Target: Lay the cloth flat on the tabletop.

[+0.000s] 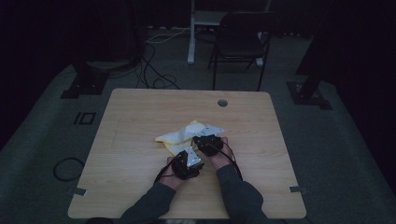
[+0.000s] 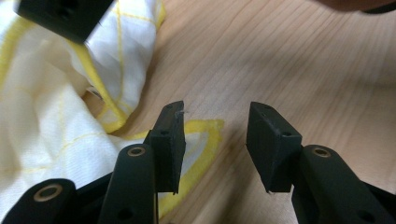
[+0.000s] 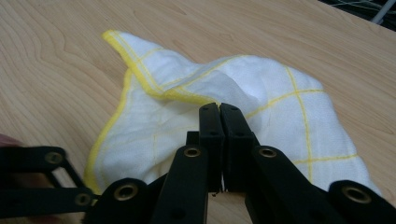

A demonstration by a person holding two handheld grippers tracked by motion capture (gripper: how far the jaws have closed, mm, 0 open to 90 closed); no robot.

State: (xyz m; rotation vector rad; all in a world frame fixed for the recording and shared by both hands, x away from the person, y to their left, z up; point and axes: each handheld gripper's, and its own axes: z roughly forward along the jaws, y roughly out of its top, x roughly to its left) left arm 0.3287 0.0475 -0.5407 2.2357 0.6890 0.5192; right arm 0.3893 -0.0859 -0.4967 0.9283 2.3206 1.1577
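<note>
Cloth (image 1: pixel 189 135), white with yellow grid lines and yellow hem, lies crumpled near the middle of the wooden desk (image 1: pixel 130 140), just ahead of both hands. Right tool (image 3: pixel 219 108): jaws pressed together at a raised fold, apparently pinching a thin layer of fabric. Left tool (image 2: pixel 215 140): jaws apart, hovering over a yellow-hemmed corner (image 2: pixel 205 135) that lies flat on the desk, one jaw over the cloth, the other over bare wood. Judgement: the step is taking that corner. Lower until one jaw slides under the hem, close on the edge only, keep the right pinch firm, then draw the two tools apart to spread it.
</note>
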